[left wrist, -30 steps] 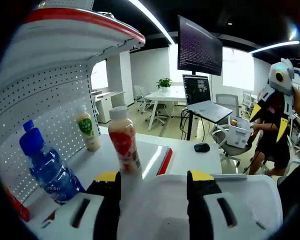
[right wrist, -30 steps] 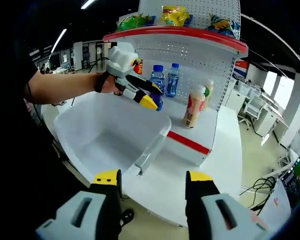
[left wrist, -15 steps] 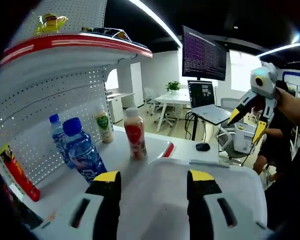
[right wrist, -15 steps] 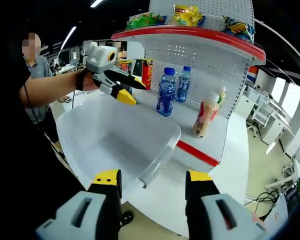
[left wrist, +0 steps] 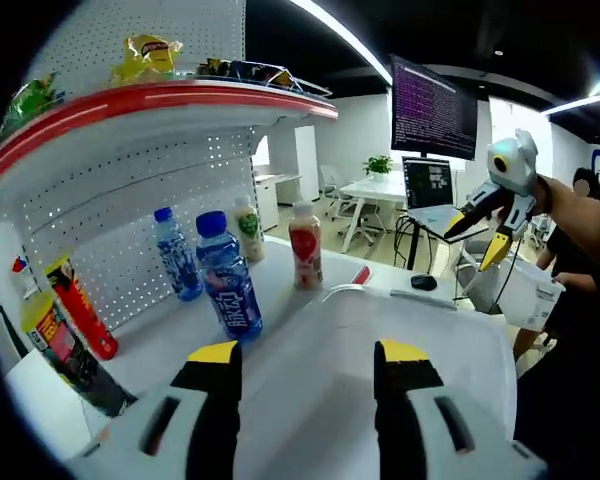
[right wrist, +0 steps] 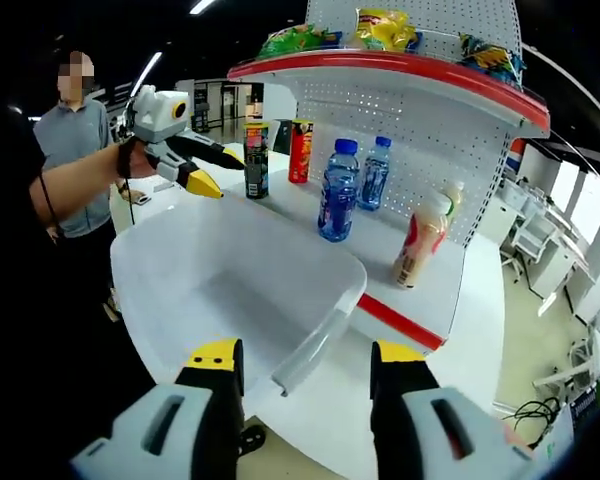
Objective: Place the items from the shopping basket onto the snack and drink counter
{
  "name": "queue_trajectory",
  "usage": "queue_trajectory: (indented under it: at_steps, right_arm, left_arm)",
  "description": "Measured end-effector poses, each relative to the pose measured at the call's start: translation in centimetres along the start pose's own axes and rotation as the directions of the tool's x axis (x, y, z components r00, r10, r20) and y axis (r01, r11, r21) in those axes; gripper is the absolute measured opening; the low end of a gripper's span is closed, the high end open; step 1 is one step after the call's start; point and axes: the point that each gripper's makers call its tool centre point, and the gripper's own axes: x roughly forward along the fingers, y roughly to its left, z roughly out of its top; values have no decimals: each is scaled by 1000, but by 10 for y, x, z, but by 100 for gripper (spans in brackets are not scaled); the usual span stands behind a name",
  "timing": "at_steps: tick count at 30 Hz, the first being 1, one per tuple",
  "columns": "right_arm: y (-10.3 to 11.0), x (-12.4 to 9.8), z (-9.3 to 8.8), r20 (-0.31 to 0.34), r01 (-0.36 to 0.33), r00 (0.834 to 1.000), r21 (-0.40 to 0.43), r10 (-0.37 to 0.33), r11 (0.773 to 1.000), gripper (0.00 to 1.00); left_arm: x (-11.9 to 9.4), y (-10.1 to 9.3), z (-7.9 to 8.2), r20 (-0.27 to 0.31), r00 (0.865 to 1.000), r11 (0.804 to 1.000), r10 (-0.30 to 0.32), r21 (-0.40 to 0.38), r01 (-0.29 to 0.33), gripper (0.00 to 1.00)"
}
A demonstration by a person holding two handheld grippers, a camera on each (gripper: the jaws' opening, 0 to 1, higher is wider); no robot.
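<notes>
White shopping basket is sitting on the bench right in front of the shelf unit, its inside looking bare in both views. Left gripper is hovering over the basket's near end with its fingers spread wide and gripping nothing; in the right gripper view it is being held out level on an extended forearm, above the basket's far rim. Right gripper is hanging over the basket's near corner, fingers likewise spread and empty; in the left gripper view it is raised beyond the basket, tips pointing down. On the bench past the basket two blue water bottles are standing upright, with two pale drink bottles further along and tall chip cans at the other end. Snack bags are lying on the red-edged top shelf. A person is standing behind.
</notes>
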Motion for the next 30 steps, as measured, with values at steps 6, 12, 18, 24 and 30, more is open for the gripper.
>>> queue_trajectory:
  at_steps: [6, 12, 18, 24, 30]
  right_arm:
    - [-3, 5, 3, 3, -7, 1000, -2, 7, 1000, 49]
    - [-9, 7, 6, 7, -6, 1000, 10, 6, 1000, 49]
    - [-11, 11, 7, 4, -10, 1000, 13, 10, 1000, 49]
    - [-14, 14, 9, -3, -14, 1000, 8, 14, 1000, 49]
    - [-18, 16, 11, -12, -9, 1000, -2, 9, 1000, 49]
  left_arm:
    - [-33, 8, 1, 7, 999, 998, 36, -45, -36, 54]
    - [-55, 13, -5, -21, 997, 997, 68, -39, -69, 54]
    - [-66, 15, -7, -19, 996, 995, 82, -58, -83, 54]
    - [-76, 19, -4, -2, 995, 991, 102, -90, -102, 54]
    - [-88, 27, -7, -15, 987, 984, 158, -84, -159, 53]
